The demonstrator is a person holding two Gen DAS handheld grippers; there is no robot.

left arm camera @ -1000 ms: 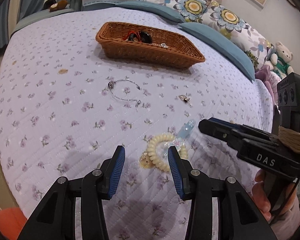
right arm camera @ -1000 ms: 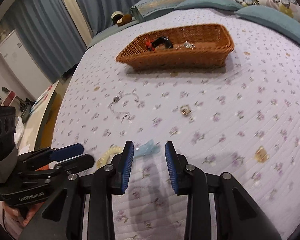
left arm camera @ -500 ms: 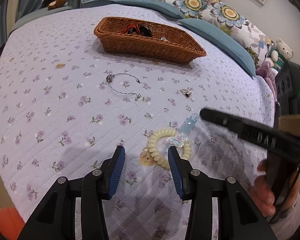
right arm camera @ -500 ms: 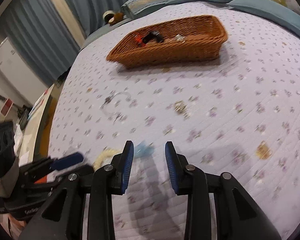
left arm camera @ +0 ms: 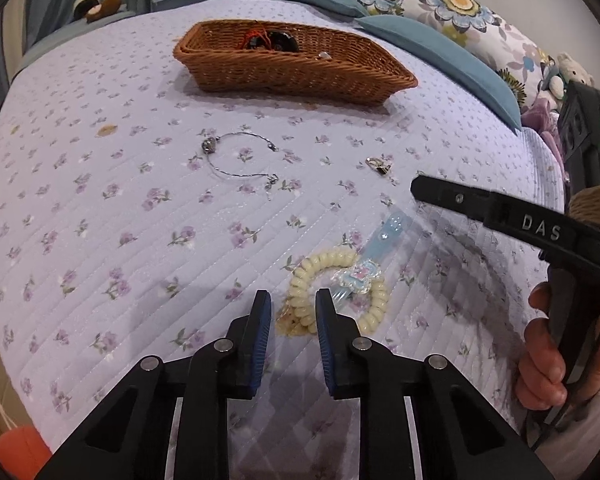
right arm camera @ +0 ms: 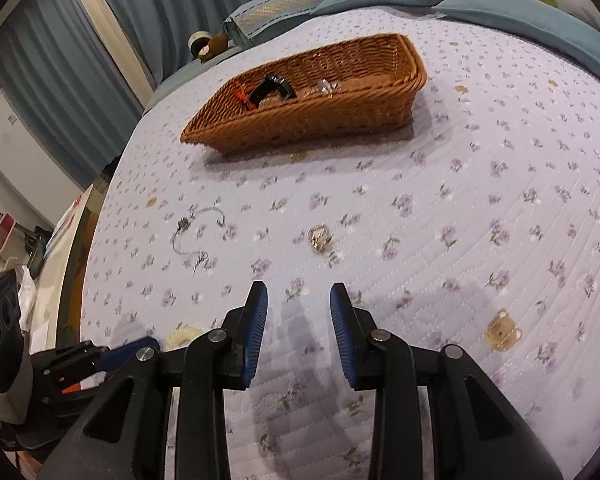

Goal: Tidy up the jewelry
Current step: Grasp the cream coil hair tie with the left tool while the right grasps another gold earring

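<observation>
Left claw [left arm camera: 290, 314] hangs over the bed [left arm camera: 100, 208], its jaws just narrowed around the cream coil bracelet's [left arm camera: 336, 288] near edge, pads not pressing. Right claw [right arm camera: 298, 316] stands apart and empty, short of the gold ring [right arm camera: 319, 237]; basket [right arm camera: 340, 108] lies beyond.

A lilac quilted bedspread [left arm camera: 100, 240], printed with small purple flowers, is covering the bed. Along its far and right edge, teal pillows [left arm camera: 432, 46] are lying in a row, with large flower-patterned cushions [left arm camera: 452, 0] leaning behind them. A white teddy bear [left arm camera: 572, 70] is sitting at the far right among the cushions. At the far left corner, a small brown plush toy [left arm camera: 100, 4] is resting beside a folded blue-grey blanket [right arm camera: 284, 8]. Blue-grey curtains [right arm camera: 60, 72] are hanging beyond the bed on the left. Something orange [left arm camera: 16, 446] is showing at the near left, below the bed's edge.
</observation>
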